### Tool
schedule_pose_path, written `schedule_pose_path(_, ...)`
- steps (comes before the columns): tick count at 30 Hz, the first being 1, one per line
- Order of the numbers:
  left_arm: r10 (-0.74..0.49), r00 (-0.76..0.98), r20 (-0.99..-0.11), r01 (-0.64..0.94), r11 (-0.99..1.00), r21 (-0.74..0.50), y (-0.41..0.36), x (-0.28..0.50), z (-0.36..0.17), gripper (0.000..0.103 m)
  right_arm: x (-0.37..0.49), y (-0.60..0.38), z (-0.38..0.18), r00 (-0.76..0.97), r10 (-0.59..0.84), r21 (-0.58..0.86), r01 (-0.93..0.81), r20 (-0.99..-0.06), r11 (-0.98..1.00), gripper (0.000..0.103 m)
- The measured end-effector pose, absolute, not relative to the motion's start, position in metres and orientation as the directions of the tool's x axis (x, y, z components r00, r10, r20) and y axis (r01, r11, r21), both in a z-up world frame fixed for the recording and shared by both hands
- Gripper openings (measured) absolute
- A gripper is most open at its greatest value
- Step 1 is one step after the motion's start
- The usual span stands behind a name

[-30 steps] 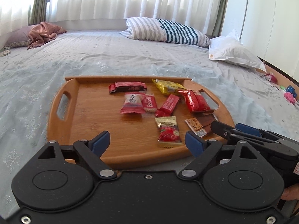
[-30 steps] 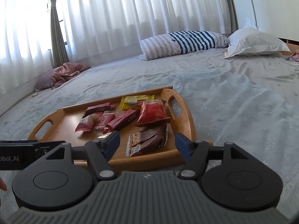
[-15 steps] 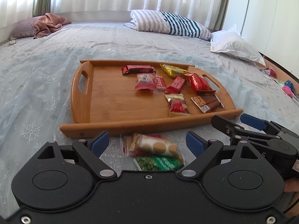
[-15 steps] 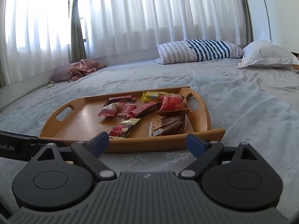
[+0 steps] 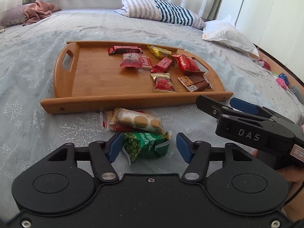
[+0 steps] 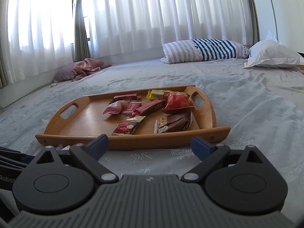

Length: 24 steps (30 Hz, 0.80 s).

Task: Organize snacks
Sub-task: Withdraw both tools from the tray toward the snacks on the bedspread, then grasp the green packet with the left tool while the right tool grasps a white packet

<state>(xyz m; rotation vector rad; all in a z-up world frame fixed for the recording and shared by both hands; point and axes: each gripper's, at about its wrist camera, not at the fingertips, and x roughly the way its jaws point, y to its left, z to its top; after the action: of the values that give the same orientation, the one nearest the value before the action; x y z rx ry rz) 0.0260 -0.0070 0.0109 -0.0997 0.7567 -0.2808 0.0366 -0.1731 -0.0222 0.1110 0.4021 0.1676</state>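
Note:
A wooden tray [image 5: 117, 102] lies on the bed with several wrapped snacks on it, among them a red bag [image 5: 187, 63] and a brown bar [image 5: 197, 82]. In front of the tray, on the sheet, lie a round-biscuit packet [image 5: 140, 120], a red packet [image 5: 117, 127] under it, and a green packet [image 5: 146, 146]. My left gripper [image 5: 149, 149] is closing around the green packet. Its left pad touches the packet and the right pad stands just clear. My right gripper [image 6: 150, 146] faces the tray's [image 6: 152, 142] front rim, jaws opening, nothing between them. It also shows as the right gripper [image 5: 216, 102] beside the tray's corner.
A striped pillow [image 5: 161, 12] and a white pillow [image 5: 228, 36] lie at the far end of the bed. A pink blanket [image 5: 38, 11] is bunched at the far left. Small coloured items [image 5: 281, 79] sit at the bed's right edge. Curtains [image 6: 133, 19] hang behind.
The left gripper drew back from the tray and dipped, bringing the loose packets on the sheet into view, and its jaws narrowed around the green one. The right gripper backed off slightly and widened.

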Motion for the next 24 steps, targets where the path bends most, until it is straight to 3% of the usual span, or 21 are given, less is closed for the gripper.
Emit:
schedule_pose_path(5, -0.274, 0.695, -0.665, 0.220, 0.961, -0.167, -0.007, 0.023, 0.013, 0.047, 0.036, -0.167, -0.022, 0.902, 0.213, 0.149, -0.168, -0.374, 0.974, 0.098)
schedule_pose_path(24, -0.216, 0.720, -0.659, 0.139, 0.976, -0.169, 0.028, 0.009, 0.026, 0.043, 0.038, -0.132, -0.025, 0.848, 0.364, 0.148, -0.333, -0.385, 0.931, 0.087)
